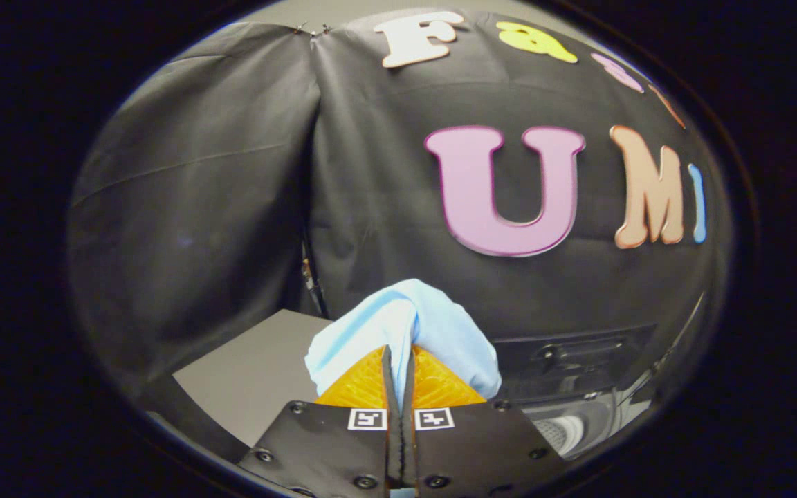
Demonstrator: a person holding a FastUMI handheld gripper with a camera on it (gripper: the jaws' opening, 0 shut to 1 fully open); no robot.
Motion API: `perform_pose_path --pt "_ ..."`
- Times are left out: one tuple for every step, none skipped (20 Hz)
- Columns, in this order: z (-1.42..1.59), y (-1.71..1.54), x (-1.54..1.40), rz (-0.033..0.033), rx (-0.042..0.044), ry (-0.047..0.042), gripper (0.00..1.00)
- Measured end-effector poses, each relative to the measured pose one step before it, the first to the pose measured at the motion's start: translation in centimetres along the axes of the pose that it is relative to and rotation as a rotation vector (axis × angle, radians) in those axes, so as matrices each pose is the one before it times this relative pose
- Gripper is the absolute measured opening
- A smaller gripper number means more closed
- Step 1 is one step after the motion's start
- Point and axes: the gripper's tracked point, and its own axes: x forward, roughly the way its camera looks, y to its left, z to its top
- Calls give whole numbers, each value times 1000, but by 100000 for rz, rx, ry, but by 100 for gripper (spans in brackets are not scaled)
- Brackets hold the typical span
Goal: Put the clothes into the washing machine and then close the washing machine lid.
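My gripper (398,360) is shut on a light blue cloth (433,325), which bunches up over and around the two fingertips and hangs down on both sides of them. The fingers stand nearly pressed together with the fabric pinched between them. Below and to the right of the fingers lies the washing machine (578,422), with its dark raised lid (571,360) behind and a bit of the pale ribbed drum opening (561,432) showing. The cloth is held up above the machine's level, left of the opening.
A grey flat tabletop (253,373) lies to the left of the fingers. The booth's black cloth wall (232,194) hangs close behind everything, with a fold line running down its middle.
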Motion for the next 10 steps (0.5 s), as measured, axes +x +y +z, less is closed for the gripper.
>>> perform_pose_path --pt "1312 -686 -1155 -2099 -286 -2332 0" --pt "1594 -444 -882 -2511 544 -2566 1" --pt "1915 -459 -1324 -2118 56 -3016 0" --pt "1864 -741 -1532 -2529 -1831 -3556 0" --pt "1337 -315 -1413 -2932 -3317 -3921 0" --pt "716 52 -1141 -2222 -3250 -2910 0" --pt "707 406 -969 -1506 -2259 -2192 0" --pt "451 497 -513 -1413 -1224 -1200 0" --pt "438 286 -335 -831 -111 148 0" --pt "-629 -314 827 -377 559 442 0"
